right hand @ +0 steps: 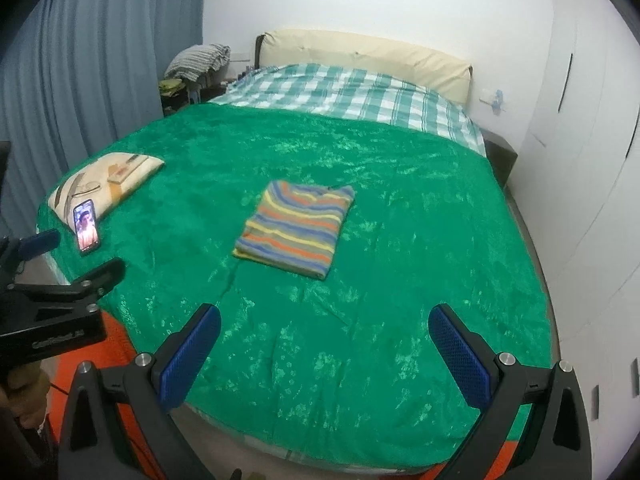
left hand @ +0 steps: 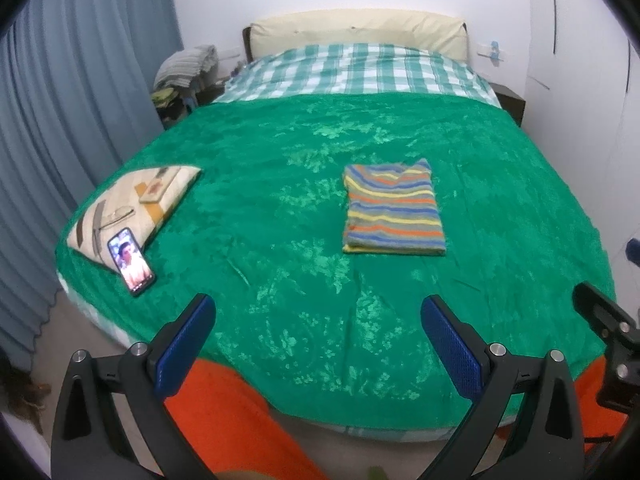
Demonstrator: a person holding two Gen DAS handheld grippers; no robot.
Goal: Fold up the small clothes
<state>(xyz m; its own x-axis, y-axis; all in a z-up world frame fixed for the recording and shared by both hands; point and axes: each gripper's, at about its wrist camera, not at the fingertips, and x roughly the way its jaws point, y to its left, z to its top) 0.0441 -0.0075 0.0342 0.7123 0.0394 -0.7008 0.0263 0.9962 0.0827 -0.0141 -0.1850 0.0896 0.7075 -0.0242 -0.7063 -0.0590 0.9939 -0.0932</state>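
1. The left tool (left hand: 318,322) is hanging over the near edge of the bed with its blue pads spread wide and nothing between them; the right tool (right hand: 324,334) is doing the same, jaws wide apart and empty
2. The striped shirt (left hand: 394,210) is lying well ahead of both tools on the green blanket (left hand: 280,152), a little right of the left tool's centre line and a little left of the right tool's (right hand: 298,230)
3. It is looking like a finished flat rectangle, so I am judging the fold done or nearly done, with both tools clear of it
4. The long axis is running away from the tools toward the headboard (left hand: 356,28); in the right wrist view it is leaning slightly to the right as it recedes
5. The collar end, showing a V of stripes, is pointing away from the tools; the thick folded edge is facing them
6. To do this step well, each tool should be approaching low and level, 1 at each near corner, closing on every layer together so the stack is not sliding apart
7. Any final fold should be carrying the near edge straight along the long axis, keeping the side edges lined up, then pressing the crease flat
8. The phone (left hand: 130,260) and the pillow (left hand: 132,204) are sitting far to the left of the tools, well apart from the shirt, so they should not be interfering
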